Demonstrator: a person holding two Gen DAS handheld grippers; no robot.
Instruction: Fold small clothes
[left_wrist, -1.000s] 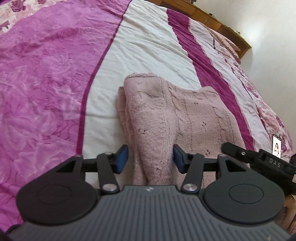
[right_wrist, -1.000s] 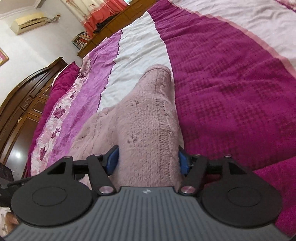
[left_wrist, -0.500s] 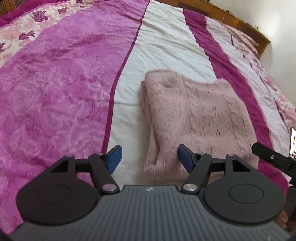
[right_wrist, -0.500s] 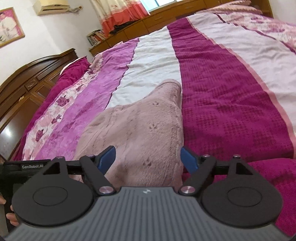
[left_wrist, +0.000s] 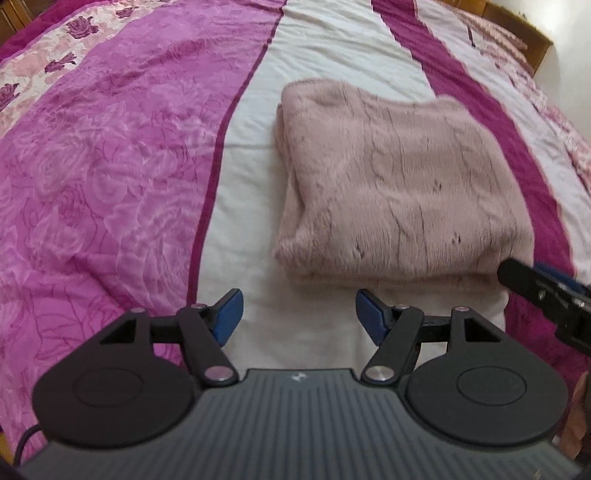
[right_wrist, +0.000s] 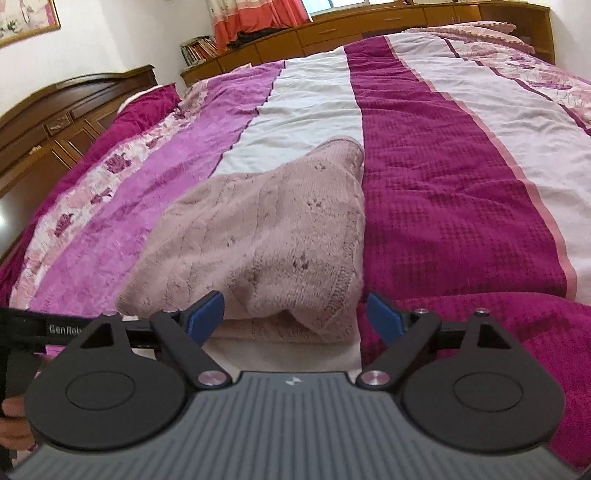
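**Sweater folded and let go; both grippers standing clear**

The pink knitted sweater (left_wrist: 399, 181) lies as a compact, layered rectangle on the white stripe of the bedspread (left_wrist: 110, 155), its right edge running along the dark magenta band; from the right wrist view the stacked layers show at the near edge, one fold resting on another, with the top layer slightly puffed at the near corner rather than pressed flat.

The left gripper (left_wrist: 297, 314) hangs just short of the garment's near left corner, its blue pads wide apart with only white sheet between them; nothing is held. The right gripper (right_wrist: 295, 314) sits at the near right corner; its jaws have just been opening, and although the folded edge lies in line with the gap, the pads stand clear on either side of it and do not press the cloth; it too is empty. The tip of the right gripper also shows at the right edge of the left wrist view, beside the sweater's corner.

By my reading the folding of this piece is essentially done; the release appears complete; what may remain is a light smoothing of the raised corner, or moving on to another garment, though no other clothes to fold are visible on the bed; a wooden headboard (right_wrist: 74, 107) and cabinets line the far side.
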